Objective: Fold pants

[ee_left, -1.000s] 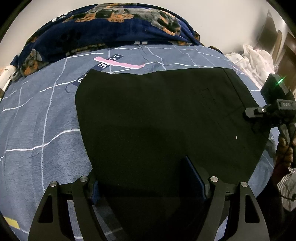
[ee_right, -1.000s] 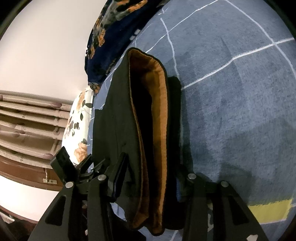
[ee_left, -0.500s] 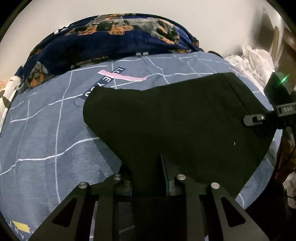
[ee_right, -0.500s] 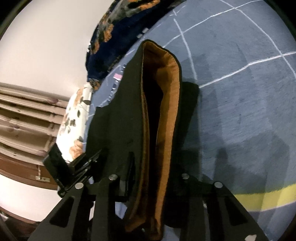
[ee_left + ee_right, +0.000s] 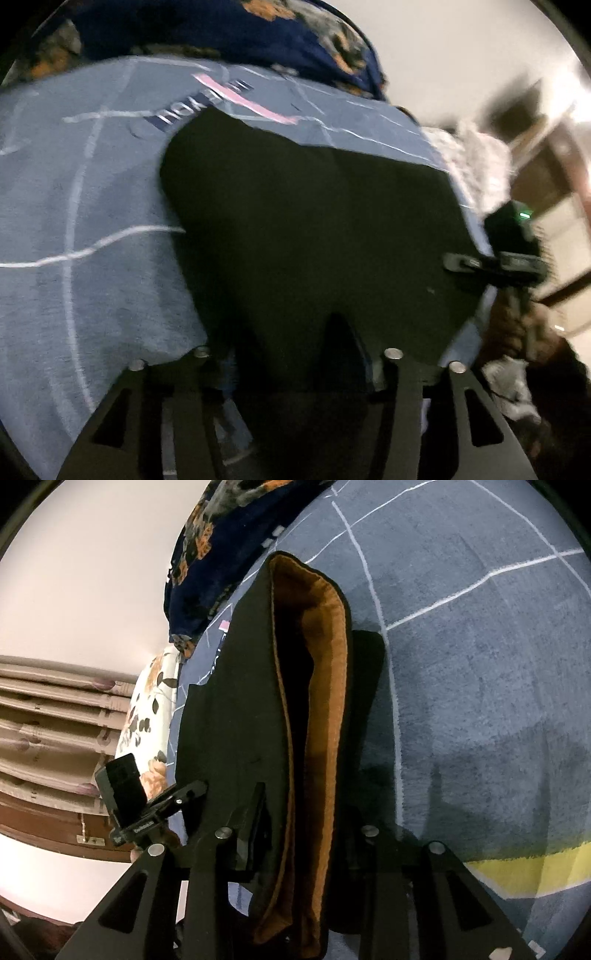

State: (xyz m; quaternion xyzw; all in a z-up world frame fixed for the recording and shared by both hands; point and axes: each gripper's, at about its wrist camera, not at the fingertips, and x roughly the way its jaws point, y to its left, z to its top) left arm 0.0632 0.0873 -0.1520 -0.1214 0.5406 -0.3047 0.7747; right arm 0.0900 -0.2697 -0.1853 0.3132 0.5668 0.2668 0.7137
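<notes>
The black pants lie spread on the blue-grey bed cover, their near edge lifted. My left gripper is shut on that near edge; the cloth hides its fingertips. In the right wrist view the pants show an open end with orange-brown lining standing on edge. My right gripper is shut on this end, its fingers either side of the lined cloth. The right gripper also shows at the pants' right edge in the left wrist view. The left gripper shows at the left in the right wrist view.
The bed cover has white grid lines, a pink strip and a yellow patch. A dark blue floral blanket is heaped at the far end. A floral pillow lies by the headboard. White cloth lies off the bed's right.
Both grippers closed on the pants' near edge and lifted it. The left wrist view tilted and swung, now blurred by motion. The lined end rose higher off the cover.
</notes>
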